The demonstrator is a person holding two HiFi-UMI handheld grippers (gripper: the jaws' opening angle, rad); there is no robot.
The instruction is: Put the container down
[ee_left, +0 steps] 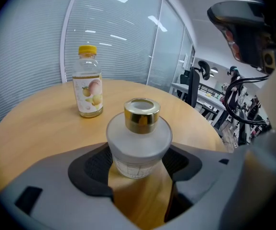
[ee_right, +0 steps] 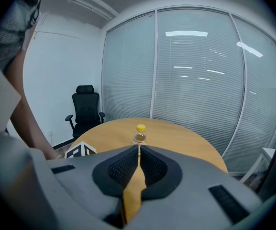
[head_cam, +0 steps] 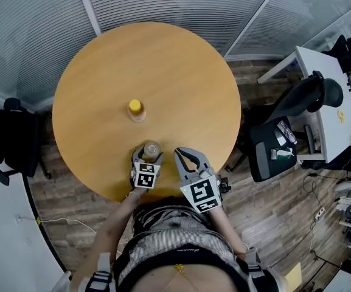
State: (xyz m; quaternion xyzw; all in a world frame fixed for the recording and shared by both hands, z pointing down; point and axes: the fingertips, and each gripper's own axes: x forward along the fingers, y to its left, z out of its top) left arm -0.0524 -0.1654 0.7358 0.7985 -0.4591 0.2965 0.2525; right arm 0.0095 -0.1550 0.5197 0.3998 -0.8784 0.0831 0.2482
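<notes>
Frosted glass, with a gold metal collar at the open neck: the container (ee_left: 138,133) is standing upright between the jaws of the left gripper (ee_left: 138,157), whose dark pads are pressing on both sides of its lower body. It is sitting just inside the near edge of the round wooden table (head_cam: 96,96), directly in front of the person. Whether its base is touching the wood or hanging just above it is not showing clearly. The right gripper (ee_right: 138,148) is hovering beside it over the same near edge, its jaws drawn together with only a sliver between them and nothing in them. A small juice bottle (ee_left: 89,83) with a yellow cap is standing near the table's centre, well apart from the container.

Handling, as a judgement: the glass is looking thick and fairly heavy for its size, rigid, smooth enough to slip, and liable to chip if dropped on the wood. The present hold, low on the straight wall beneath the shoulder, is appearing sound; the narrow collar is offering a poorer grip. The set-down is calling for a level, gentle lowering until the base is resting flat, then a slow parting of the jaws
</notes>
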